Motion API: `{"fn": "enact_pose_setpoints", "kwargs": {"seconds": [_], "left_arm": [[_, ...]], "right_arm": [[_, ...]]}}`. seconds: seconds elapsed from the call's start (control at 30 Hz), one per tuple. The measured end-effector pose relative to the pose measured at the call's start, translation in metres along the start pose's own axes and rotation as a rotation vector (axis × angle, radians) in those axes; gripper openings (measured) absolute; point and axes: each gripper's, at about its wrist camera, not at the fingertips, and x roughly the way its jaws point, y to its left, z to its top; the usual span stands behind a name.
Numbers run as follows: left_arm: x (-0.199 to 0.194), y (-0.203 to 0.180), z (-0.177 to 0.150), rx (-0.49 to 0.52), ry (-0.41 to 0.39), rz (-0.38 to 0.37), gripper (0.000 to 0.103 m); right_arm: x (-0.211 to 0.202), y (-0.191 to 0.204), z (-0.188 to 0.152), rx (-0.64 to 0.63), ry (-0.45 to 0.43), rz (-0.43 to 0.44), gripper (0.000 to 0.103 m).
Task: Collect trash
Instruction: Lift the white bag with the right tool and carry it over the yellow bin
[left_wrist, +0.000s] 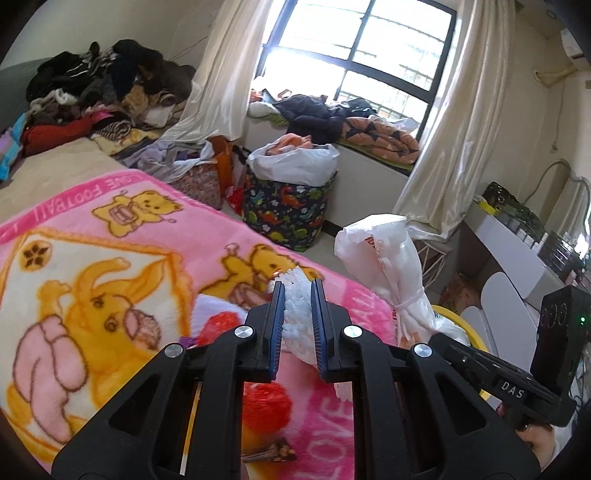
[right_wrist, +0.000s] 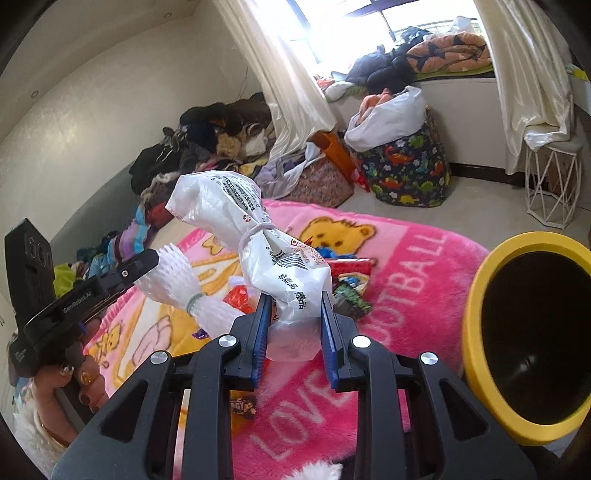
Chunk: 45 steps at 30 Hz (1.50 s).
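Note:
My left gripper (left_wrist: 298, 293) is shut on a white foam fruit net (left_wrist: 297, 314), held above the pink cartoon blanket (left_wrist: 110, 258). From the right wrist view the same net (right_wrist: 177, 282) sticks out of the left gripper (right_wrist: 149, 261), which a hand holds. My right gripper (right_wrist: 295, 301) is shut on the lower end of a white printed plastic bag (right_wrist: 229, 206) tied with a rubber band, which stands up above the jaws. This bag (left_wrist: 384, 266) shows at the right of the left wrist view. Red and green wrappers (right_wrist: 351, 280) lie on the blanket.
A yellow-rimmed bin (right_wrist: 476, 317) with a dark inside stands close on the right, by the bed's edge. Beyond the bed are a dinosaur-print basket (right_wrist: 410, 170), clothes piles (left_wrist: 96, 88), curtains, a white wire stool (right_wrist: 550, 184) and a desk (left_wrist: 517, 236).

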Motion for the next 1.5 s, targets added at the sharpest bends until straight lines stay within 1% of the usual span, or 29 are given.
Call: {"fn": "enact_pose_setpoints", "kwargs": {"seconds": [0.37,0.5,0.67,1.0,1.2,1.5], "left_arm": [[0.012,-0.054,-0.004,0.069,0.007,-0.082,0.009],[0.022,-0.075,-0.007,0.089,0.017,-0.124,0.009],[0.035,-0.101,-0.011,0.121,0.039,-0.158,0.009],[0.055,-0.149,-0.016,0.190,0.058,-0.200,0.009],[0.071,-0.177,-0.018,0.228,0.065,-0.217,0.009],[0.100,-0.212,-0.032,0.274,0.099,-0.232,0.009]], "right_arm": [[-0.039,-0.039,0.001,0.068,-0.060,-0.075,0.024],[-0.055,-0.057,-0.002,0.093,-0.078,-0.123,0.024],[-0.077,-0.085,-0.006,0.144,-0.111,-0.177,0.024],[-0.109,-0.124,-0.011,0.220,-0.171,-0.265,0.024],[-0.125,-0.153,-0.017,0.288,-0.195,-0.308,0.024],[-0.139,-0.195,-0.027,0.405,-0.195,-0.374,0.024]]}}
